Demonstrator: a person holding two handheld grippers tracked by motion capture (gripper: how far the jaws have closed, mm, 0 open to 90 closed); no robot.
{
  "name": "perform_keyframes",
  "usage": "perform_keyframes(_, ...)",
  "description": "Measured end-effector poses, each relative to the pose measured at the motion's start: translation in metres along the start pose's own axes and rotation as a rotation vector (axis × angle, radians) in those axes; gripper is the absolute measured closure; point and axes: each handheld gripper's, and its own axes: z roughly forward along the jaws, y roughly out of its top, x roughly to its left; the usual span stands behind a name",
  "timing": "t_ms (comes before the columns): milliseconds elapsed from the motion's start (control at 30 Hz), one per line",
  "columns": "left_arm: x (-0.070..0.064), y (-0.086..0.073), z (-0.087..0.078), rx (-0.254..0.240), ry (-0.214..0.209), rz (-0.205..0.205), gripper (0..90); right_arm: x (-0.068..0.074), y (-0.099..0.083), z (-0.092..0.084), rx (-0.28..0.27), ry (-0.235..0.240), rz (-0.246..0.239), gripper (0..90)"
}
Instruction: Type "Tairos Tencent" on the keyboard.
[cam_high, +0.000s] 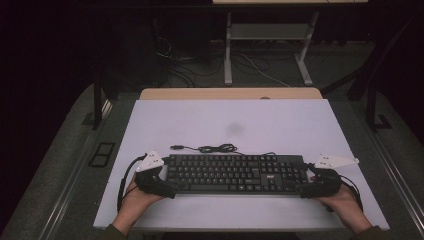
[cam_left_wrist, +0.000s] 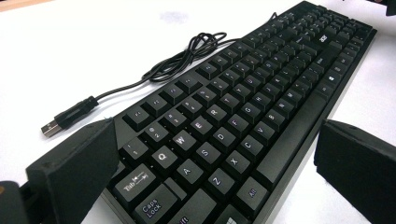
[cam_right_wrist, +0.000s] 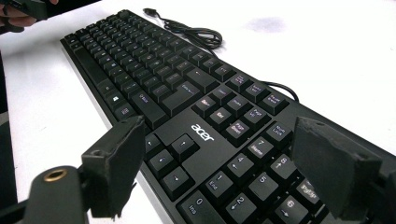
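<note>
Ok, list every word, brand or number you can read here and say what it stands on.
"acer": white logo on the keyboard, above the arrow keys.
"Tab", "Caps Lock", "Alt": keys at the keyboard's left end.
"Q W E R", "A S D", "Z X C": letter keys.
"Num Lock", "End", "Ins", "0 1 2 4 5 6 7 8": number pad.
Function row and far keys: too small or blurred to read.

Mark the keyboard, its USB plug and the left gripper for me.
keyboard (cam_high: 235, 172): high view, middle of the key field.
USB plug (cam_left_wrist: 50, 128): left gripper view, on the metal end.
left gripper (cam_left_wrist: 210, 163): left gripper view, midway between its open jaws, which straddle the keyboard's end.
</note>
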Motion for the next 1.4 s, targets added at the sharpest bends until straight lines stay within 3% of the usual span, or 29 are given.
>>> perform_keyframes(1400, 0.0, -0.001, -0.001, -0.016, -0.006, -0.01, 0.0, 0.004, 0.014, 0.012, -0.02, 0.02, -0.015, 15.9)
